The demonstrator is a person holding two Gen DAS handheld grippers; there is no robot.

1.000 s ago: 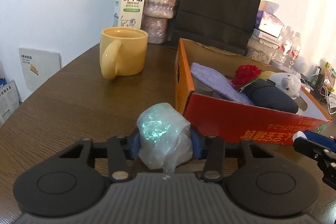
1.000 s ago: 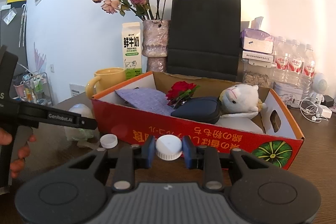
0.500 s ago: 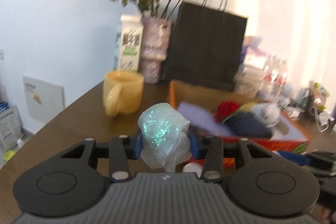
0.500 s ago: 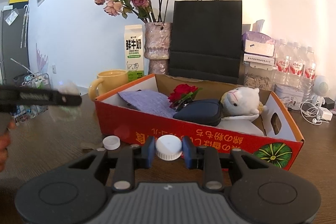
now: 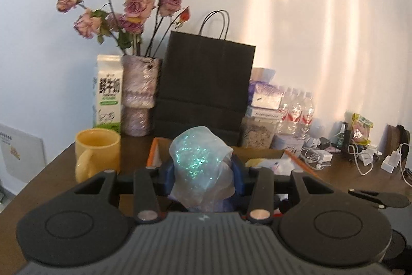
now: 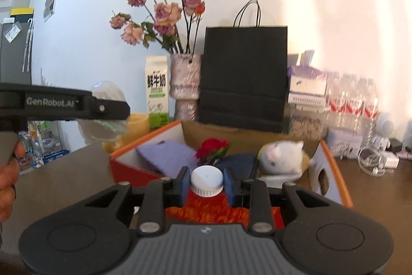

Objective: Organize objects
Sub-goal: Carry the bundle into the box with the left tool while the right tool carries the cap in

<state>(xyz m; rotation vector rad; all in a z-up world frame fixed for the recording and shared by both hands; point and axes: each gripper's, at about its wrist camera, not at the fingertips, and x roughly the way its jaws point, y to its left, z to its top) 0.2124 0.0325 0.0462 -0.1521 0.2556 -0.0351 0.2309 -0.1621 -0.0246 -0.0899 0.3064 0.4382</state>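
Observation:
My left gripper (image 5: 202,172) is shut on a clear plastic ball with green glitter (image 5: 199,159), held in the air just before the near left corner of the orange cardboard box (image 5: 154,150). In the right wrist view the same gripper (image 6: 110,107) comes in from the left with the glitter ball (image 6: 108,94) above the box's left end. My right gripper (image 6: 206,183) is shut on a white bottle cap (image 6: 206,178), lifted above the near wall of the box (image 6: 144,172). Inside lie a purple cloth (image 6: 167,156), a red rose (image 6: 212,146), a dark pouch (image 6: 239,163) and a white plush toy (image 6: 282,156).
Behind the box stand a yellow mug (image 5: 96,152), a milk carton (image 5: 106,94), a vase of dried roses (image 5: 137,94) and a black paper bag (image 5: 206,84). Water bottles (image 5: 298,112), tissue boxes and chargers with cables (image 5: 360,159) crowd the right. A hand (image 6: 7,172) grips the left tool.
My left gripper rose off the table with the glitter ball and swung toward the box. My right gripper lifted the white cap slightly; the loose cap on the table dropped out of view.

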